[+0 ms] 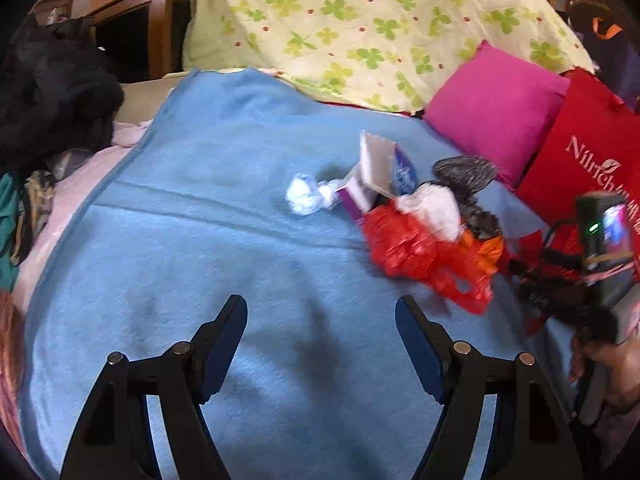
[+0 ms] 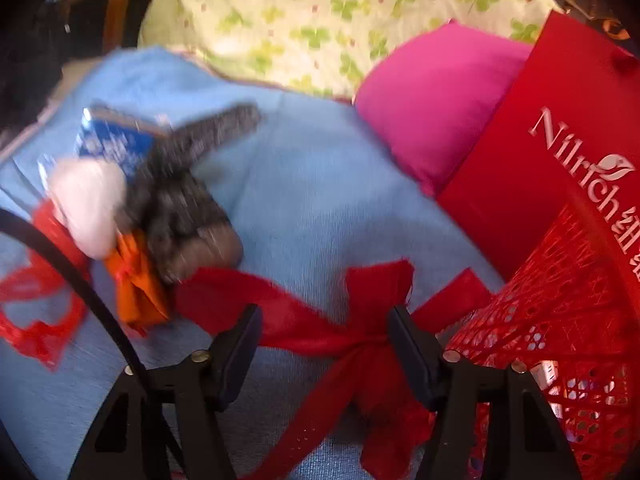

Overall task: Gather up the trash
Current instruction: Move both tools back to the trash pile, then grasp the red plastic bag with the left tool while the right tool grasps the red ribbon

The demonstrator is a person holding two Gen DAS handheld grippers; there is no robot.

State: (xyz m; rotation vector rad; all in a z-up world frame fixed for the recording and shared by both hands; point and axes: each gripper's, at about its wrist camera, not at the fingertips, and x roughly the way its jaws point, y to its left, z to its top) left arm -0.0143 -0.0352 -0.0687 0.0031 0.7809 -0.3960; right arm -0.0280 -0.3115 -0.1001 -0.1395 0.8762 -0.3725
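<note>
A trash pile lies on the blue blanket [image 1: 200, 240]: a crumpled white-blue paper ball [image 1: 306, 196], an open purple-white carton [image 1: 376, 176], a red plastic bag [image 1: 416, 252], a white wad [image 1: 436, 208], a grey sock-like piece [image 1: 468, 184] and orange scrap [image 1: 486, 256]. My left gripper [image 1: 322, 320] is open and empty over bare blanket, short of the pile. My right gripper [image 2: 324, 328] is open, its fingers on either side of a red mesh strip [image 2: 360, 320] of the red mesh bag [image 2: 560, 300]. The pile shows blurred at left in the right wrist view [image 2: 160, 200].
A pink pillow [image 1: 496, 108] and a red Nilrich bag [image 1: 588, 160] stand at the right. A clover-print sheet [image 1: 360, 20] covers the back. Dark clothes [image 1: 52, 92] are heaped at the left. The right hand-held device [image 1: 604, 248] is at the far right.
</note>
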